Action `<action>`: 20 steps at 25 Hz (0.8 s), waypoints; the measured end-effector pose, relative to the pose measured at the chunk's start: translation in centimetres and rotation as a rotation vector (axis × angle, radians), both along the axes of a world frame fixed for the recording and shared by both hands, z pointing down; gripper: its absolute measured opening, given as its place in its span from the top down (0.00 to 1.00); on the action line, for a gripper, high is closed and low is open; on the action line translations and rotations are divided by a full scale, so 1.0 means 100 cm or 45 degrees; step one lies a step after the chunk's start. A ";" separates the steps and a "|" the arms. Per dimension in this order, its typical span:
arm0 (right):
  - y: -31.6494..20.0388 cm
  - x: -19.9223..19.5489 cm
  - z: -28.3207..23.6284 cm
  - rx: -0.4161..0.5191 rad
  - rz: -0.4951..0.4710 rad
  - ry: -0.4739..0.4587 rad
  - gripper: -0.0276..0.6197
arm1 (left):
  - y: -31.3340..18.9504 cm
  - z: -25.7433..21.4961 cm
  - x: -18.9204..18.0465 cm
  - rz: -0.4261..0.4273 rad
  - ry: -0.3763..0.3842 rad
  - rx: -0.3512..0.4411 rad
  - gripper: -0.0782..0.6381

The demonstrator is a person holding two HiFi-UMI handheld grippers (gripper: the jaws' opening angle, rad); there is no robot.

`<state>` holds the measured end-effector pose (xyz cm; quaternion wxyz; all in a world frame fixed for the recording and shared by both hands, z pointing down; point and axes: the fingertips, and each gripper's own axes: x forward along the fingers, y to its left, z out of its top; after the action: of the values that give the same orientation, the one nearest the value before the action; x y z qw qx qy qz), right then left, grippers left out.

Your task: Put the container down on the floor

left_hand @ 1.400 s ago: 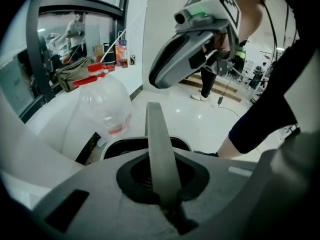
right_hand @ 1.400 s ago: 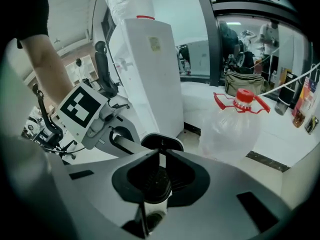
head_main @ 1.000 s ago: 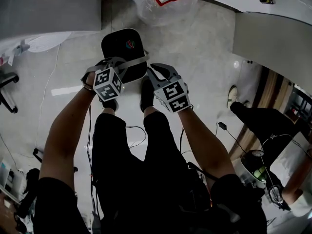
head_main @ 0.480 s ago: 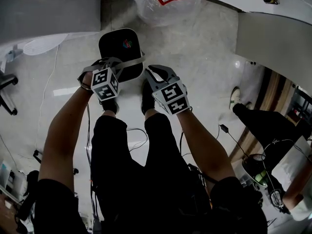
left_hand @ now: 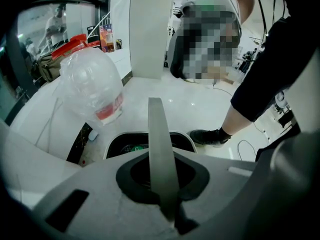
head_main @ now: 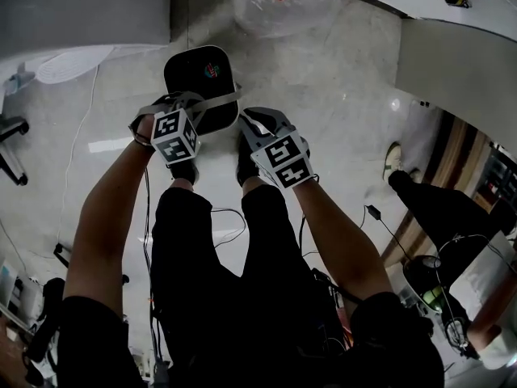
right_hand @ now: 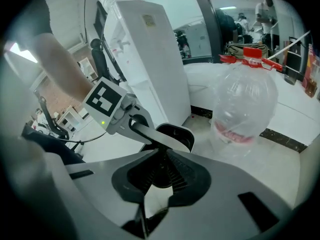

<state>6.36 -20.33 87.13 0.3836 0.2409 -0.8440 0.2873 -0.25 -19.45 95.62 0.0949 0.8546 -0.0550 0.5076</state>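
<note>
The black container (head_main: 202, 75), pale-rimmed and with a small coloured logo on top, hung low over the glossy floor (head_main: 339, 87), just ahead of the person's two black shoes (head_main: 245, 156). Whether its base touched the floor could not be told. A grey handle (head_main: 218, 101) crossed its near end from side to side.

The left hand-held gripper (head_main: 179, 107) had its jaws pinched together on the left part of that handle. In the left gripper view the grey strip ran straight up out of the closed jaws, with the container's rim just beyond. The right hand-held gripper (head_main: 249, 121) was clamped narrow on the handle's right part, and in its own view the strip led from its jaws across to the left one. Both pointed steeply down, close together, with the person's bare forearms (head_main: 105, 217) behind them.

Beyond the container, toward the far edge of the floor, stood a big clear plastic bottle (head_main: 279, 2) with a red label, and just beside it a white pillar (left_hand: 150, 29). Near the floor's right edge were another person's dark trouser leg (head_main: 436, 204) and light shoe (head_main: 390, 158). Thin cables (head_main: 226, 225) trailed over the floor beneath the person
</note>
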 end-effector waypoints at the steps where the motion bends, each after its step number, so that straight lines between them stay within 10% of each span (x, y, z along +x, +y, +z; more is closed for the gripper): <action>1: 0.004 -0.003 0.000 -0.008 -0.012 0.001 0.94 | 0.001 0.001 -0.003 0.002 -0.007 0.005 0.87; 20: 0.036 -0.009 0.008 -0.108 -0.061 0.000 0.94 | 0.013 0.018 -0.049 -0.055 -0.176 0.008 0.87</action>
<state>5.47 -16.75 87.93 0.4004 0.2041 -0.8365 0.3135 -5.18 -18.11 97.44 0.0991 0.8165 -0.0816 0.5630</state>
